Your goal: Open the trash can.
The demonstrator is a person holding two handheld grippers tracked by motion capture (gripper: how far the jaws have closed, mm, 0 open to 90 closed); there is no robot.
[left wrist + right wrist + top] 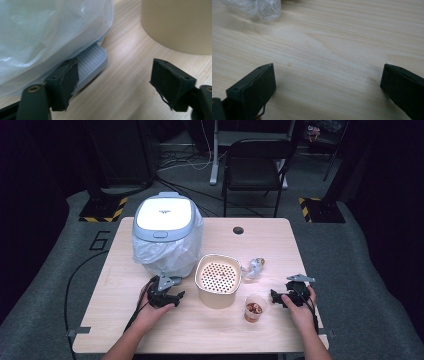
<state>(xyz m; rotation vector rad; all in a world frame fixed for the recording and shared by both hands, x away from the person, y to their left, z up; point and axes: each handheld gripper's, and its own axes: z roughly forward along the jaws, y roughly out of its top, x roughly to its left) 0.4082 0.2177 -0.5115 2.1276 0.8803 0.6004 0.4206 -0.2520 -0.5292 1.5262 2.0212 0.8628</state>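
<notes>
lab/recording studio | black curtained walls | grey carpet floor | yellow-black hazard-striped stand bases | black folding chair

On my table: one bin with one white lid, one plastic liner bag around it, one grey pedal at its base. One beige perforated pot. One clear cup with brownish stuff inside, count of pieces can't tell. One crumpled clear wrapper. One round hole in the tabletop. Two grippers: my left gripper, my right gripper, two black jaws each, four jaws total, both pairs spread wide, nothing between them. Behind the table: one black chair, two yellow-black striped stand bases.
</notes>
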